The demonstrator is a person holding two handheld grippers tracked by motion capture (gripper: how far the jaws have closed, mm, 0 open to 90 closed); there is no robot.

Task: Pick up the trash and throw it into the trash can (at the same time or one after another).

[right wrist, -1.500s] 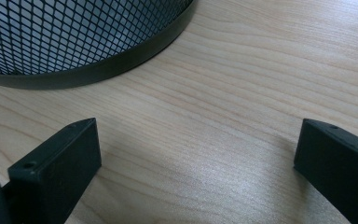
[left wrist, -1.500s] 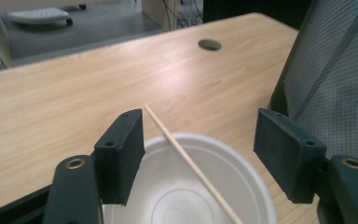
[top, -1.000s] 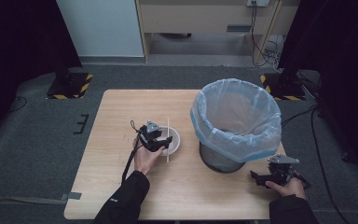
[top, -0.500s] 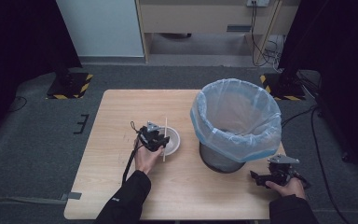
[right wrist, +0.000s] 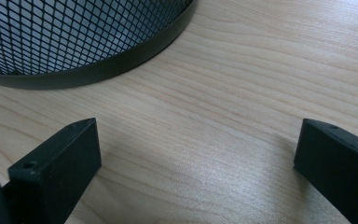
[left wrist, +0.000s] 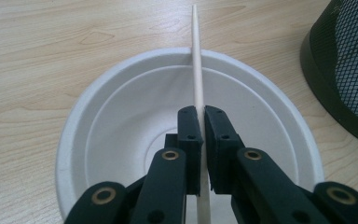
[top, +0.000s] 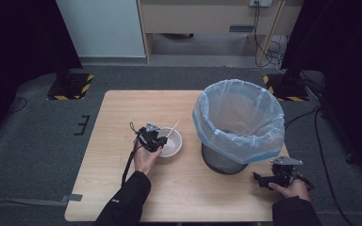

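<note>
One slim wooden stick (left wrist: 197, 70), pale and round, pinched between the pads of my left gripper (left wrist: 201, 116), whose jaws have just been closing and now press on it from both sides; it lies across a white paper bowl (left wrist: 121, 116), its far tip reaching past the far rim over the table. I judge the stick very light, stiff along its length yet easy to snap if levered, and smooth enough to pivot between flat pads; my hold sits near its nearer end, so the long free part may swing, and a grip closer to the middle would steady it. One bowl, thin-walled and shallow, I judge featherlight and prone to slide or tip if the stick drags on its rim. One right gripper (right wrist: 196, 158), jaws spread wide with nothing between them, resting low over bare wood just beside the foot of the bin. One black mesh waste bin (top: 224, 160), lined with a pale blue plastic bag (top: 238, 117) folded over its rim, mouth up, standing right of the bowl. One light wooden table (top: 122, 108), smooth, grained, level. Beyond it: grey carpeted floor, yellow-and-black striped stand bases (top: 70, 87), a pale wooden cabinet (top: 207, 16) against the back wall, trailing cables, dark curtains at both sides.
</note>
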